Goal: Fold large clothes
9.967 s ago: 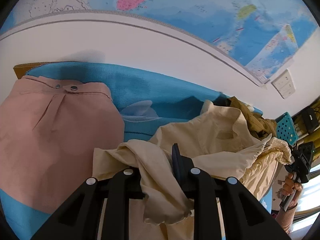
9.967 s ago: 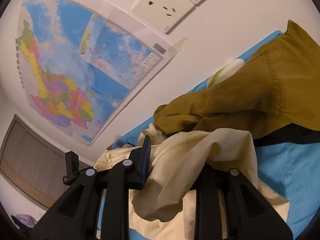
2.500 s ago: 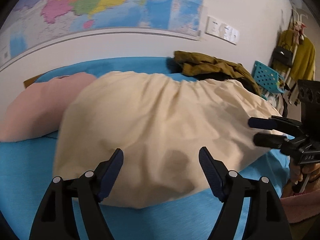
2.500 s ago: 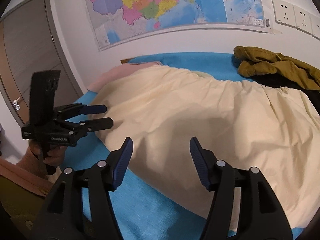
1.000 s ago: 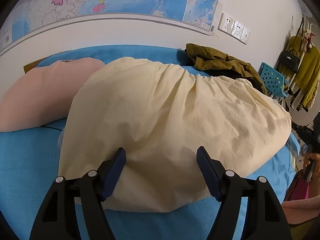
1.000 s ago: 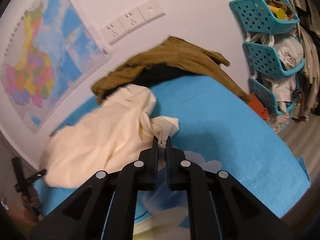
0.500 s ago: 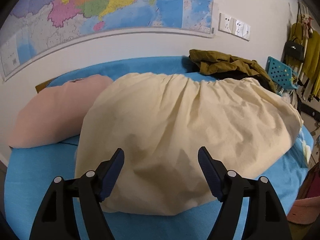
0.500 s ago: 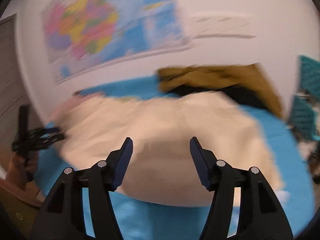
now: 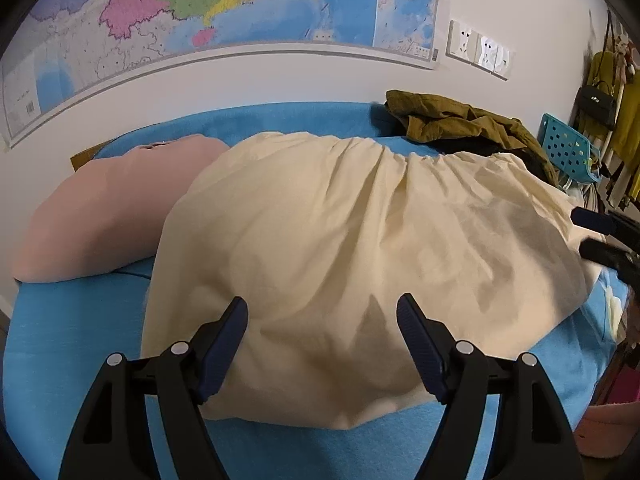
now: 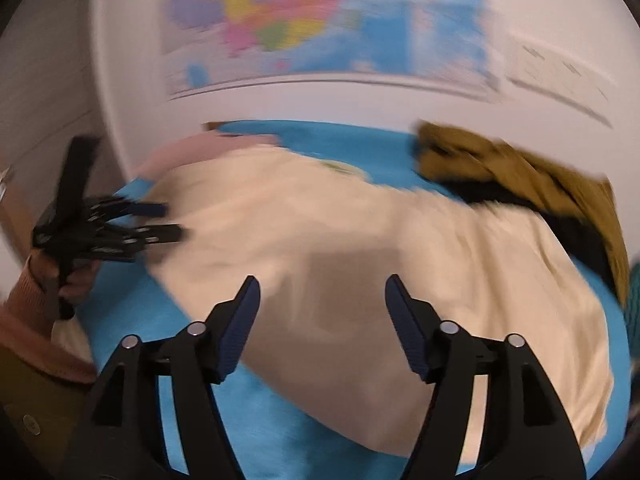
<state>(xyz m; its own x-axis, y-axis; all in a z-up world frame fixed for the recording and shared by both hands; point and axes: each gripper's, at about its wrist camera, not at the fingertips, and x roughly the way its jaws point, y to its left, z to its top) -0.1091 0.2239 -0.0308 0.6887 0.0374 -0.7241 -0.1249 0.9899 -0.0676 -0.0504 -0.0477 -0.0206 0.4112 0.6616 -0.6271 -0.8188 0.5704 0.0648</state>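
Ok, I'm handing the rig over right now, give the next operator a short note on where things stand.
Left gripper: open, empty, hovering over the near edge of the cream garment.
Right gripper: jaws opening, nothing between them, above the same garment.
Cream garment lies spread on the blue bed cover; pink garment at its left, olive garment bunched by the wall.
Done: cream garment laid out.
Left: fold it; the olive one looks unfolded too.

Cream garment point(image 9: 360, 248), earlier crumpled and pinched, now spread flat across the bed point(image 9: 72, 344); right gripper point(image 10: 322, 300) released, jaws opening, nothing between
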